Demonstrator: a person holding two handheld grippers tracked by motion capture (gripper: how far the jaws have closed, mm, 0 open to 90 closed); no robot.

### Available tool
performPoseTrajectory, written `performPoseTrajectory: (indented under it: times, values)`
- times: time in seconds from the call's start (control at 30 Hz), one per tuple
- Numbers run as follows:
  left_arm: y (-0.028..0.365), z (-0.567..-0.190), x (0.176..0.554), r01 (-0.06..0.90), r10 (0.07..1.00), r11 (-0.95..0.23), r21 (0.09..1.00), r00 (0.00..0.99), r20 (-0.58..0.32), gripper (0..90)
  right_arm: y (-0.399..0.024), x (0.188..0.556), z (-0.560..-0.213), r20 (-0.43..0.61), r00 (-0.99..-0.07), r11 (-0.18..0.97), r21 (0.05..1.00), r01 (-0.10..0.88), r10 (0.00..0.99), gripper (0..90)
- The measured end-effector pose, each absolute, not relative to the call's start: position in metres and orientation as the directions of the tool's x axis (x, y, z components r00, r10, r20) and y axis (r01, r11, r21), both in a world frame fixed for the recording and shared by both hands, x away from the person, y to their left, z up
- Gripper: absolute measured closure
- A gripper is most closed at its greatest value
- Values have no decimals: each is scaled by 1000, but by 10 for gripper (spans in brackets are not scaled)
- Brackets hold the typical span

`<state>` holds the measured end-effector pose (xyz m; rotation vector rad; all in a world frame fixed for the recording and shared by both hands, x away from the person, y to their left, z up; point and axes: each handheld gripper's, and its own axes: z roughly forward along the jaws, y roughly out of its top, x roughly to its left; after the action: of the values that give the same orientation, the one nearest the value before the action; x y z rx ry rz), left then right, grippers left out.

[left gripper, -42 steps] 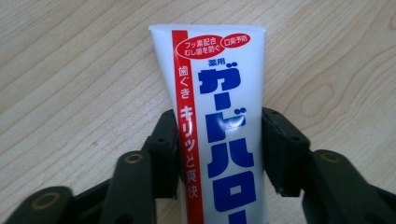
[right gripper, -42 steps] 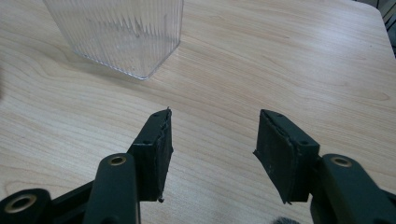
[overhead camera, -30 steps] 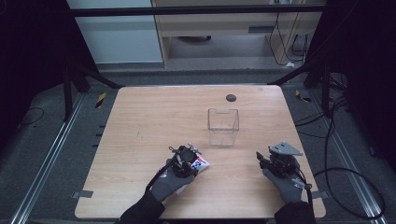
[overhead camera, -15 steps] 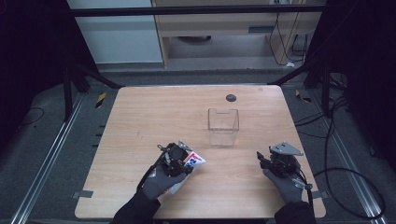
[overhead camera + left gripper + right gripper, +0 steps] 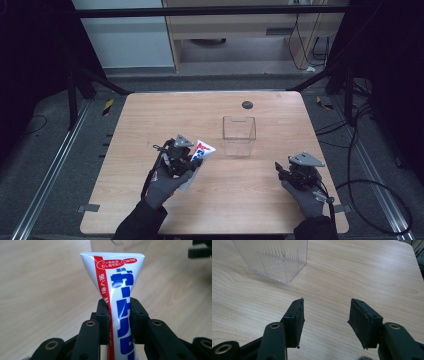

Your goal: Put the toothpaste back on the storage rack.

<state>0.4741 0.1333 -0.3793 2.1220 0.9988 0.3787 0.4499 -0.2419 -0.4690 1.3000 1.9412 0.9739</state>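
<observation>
A white toothpaste tube (image 5: 120, 290) with red and blue print stands between the pads of my left gripper (image 5: 119, 317), which is shut on its middle. In the high view the same tube (image 5: 202, 150) is lifted off the table in my left gripper (image 5: 186, 159), its flat crimped end pointing toward a clear plastic box (image 5: 239, 135). My right gripper (image 5: 286, 172) rests at the front right of the table. Its jaws (image 5: 325, 322) stand open with nothing between them, facing the clear ribbed box (image 5: 272, 257).
The wooden table (image 5: 150, 115) has a small dark round disc (image 5: 247, 104) near its far edge. Metal rails and cables run along the floor on both sides, and a cabinet stands beyond the table.
My left hand has lifted the toothpaste tube off the table and tilted it up toward the clear box. The right gripper has kept still.
</observation>
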Motion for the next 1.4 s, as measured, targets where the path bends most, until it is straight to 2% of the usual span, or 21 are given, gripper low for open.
performPoseTrajectory:
  times: [0.27,0.6,1.1,1.4]
  values:
    - [140,-354,489,463,797,-309,831,602,-39,723,-241,450,-469,-83,-338,251,834,492,937,457]
    - [139,-337,512,401,827,-162,902,553,-98,723,-240,450,-470,-84,-338,252,835,490,937,456]
    - [124,-321,534,298,835,-12,954,528,-154,723,-241,451,-471,-88,-344,258,835,486,935,457]
    - [111,-318,543,258,841,4,966,523,-143,724,-241,451,-471,-85,-341,254,834,490,936,457]
